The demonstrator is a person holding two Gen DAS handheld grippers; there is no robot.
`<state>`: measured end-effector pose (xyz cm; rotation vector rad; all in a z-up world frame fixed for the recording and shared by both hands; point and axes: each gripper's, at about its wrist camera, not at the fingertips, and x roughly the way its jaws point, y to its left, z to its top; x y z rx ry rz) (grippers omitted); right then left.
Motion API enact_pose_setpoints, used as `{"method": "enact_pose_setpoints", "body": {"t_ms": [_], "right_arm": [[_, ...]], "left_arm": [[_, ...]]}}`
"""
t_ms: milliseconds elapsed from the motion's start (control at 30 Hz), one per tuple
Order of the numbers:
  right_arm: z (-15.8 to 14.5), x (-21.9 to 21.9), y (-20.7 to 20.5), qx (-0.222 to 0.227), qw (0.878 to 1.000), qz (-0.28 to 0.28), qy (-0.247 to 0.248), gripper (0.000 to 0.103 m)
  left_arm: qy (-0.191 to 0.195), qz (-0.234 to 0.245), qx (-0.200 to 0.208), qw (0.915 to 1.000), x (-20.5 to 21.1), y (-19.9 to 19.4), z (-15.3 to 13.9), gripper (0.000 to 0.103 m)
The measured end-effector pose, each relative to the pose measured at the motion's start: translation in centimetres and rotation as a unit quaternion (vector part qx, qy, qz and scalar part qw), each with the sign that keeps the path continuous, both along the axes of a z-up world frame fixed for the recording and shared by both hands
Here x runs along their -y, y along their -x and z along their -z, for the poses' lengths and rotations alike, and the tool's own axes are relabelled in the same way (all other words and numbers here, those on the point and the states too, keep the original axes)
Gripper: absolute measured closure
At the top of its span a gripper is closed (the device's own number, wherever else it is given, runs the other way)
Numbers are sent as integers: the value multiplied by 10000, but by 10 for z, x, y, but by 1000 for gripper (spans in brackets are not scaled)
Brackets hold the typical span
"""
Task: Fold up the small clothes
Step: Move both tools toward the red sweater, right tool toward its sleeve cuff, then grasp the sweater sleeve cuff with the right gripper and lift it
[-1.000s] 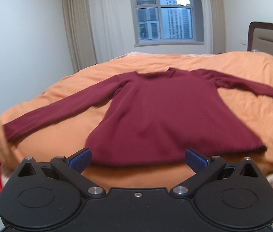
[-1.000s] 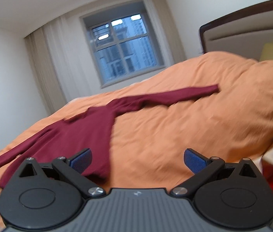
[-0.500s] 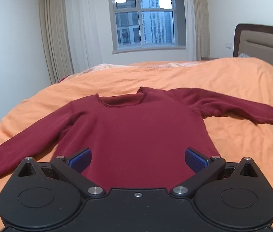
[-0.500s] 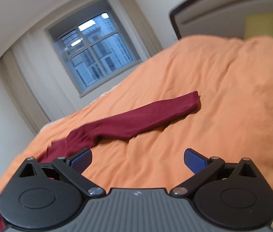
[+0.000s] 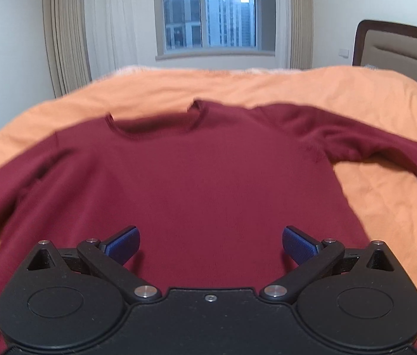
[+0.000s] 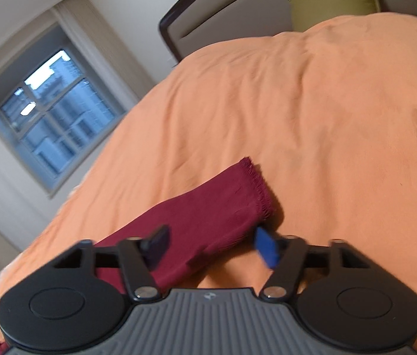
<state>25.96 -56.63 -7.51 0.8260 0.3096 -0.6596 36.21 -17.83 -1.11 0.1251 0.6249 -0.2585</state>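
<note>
Your dark red long-sleeved knit sweater (image 5: 202, 177) lies flat, front up, on the bed w/ the orange quilted duvet (image 5: 371, 94), neckline (image 5: 155, 124) pointing toward the window (image 5: 211, 14) and both sleeves spread out to the sides. Your left hand-held gripper (image 5: 211, 244) hangs just over the lower body of the sweater, its blue-padded fingers (image 5: 122, 244) spread wide apart w/ nothing between them; can't tell if the tips touch the fabric. In the right wrist view you're over the sweater's sleeve (image 6: 208, 222), which runs diagonally across the duvet and ends in a ribbed cuff (image 6: 257, 189) lying flat, just beyond the fingertips. Your right hand-held gripper (image 6: 211, 247) straddles that sleeve near the cuff: one finger sits over the red fabric, the other blue pad (image 6: 266, 250) is at the sleeve's edge on the duvet side. The jaws are partway apart, not clamped on the cloth, and the fingers are motion-blurred. Past the sleeve, the duvet rises toward a dark-framed padded headboard (image 6: 232, 9) w/ an olive-green pillow (image 6: 332, 3) against it. Beige curtains (image 5: 66, 38) flank the window.
</note>
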Motion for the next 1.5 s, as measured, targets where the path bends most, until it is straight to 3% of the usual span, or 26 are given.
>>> {"method": "enact_pose_setpoints", "body": {"t_ms": [67,133,300,433,567,733,933,1167,1300,1333,1400,1467,1500], "right_arm": [[0,1,-10,-167,9998,91,101,83],[-5,-2,-15,-247,9993,135,228,93],[-56,-18,-35,-49,9947,-167,1015,96],[-113,-51,-66,308,9790,-670,1901,96],[-164,-108,-102,774,9505,-1439,2643,96],[-198,-200,-150,1224,9014,-2692,3163,96],[-174,-305,-202,1261,8467,-3926,3361,96],[-101,-372,-241,622,8129,-4879,3119,96],[-68,-398,-249,213,7803,-5322,3278,96],[-62,-398,-249,138,7731,-5406,3315,94],[-54,-398,-243,79,7607,-5586,3305,81],[-52,-393,-227,85,7548,-5643,3343,37],[-50,-387,-217,125,7548,-5615,3388,30]], "left_arm": [[5,48,-104,9999,-1,-1,9,1],[33,89,-77,9999,-3,1,13,1],[379,251,-114,9989,-13,1,-4,1],[461,78,92,9989,-29,4,-31,1],[436,-120,441,9980,-50,9,-61,1],[548,-609,750,9938,-91,13,-88,1],[696,-1331,907,9845,-145,17,-103,1],[587,-1920,792,9764,-196,19,-93,1],[483,-2053,753,9746,-203,19,-86,1],[478,-2075,756,9741,-204,17,-85,1],[499,-2094,750,9737,-202,15,-84,1],[524,-2087,754,9737,-196,15,-80,1],[539,-2080,752,9737,-193,12,-79,1]]}}
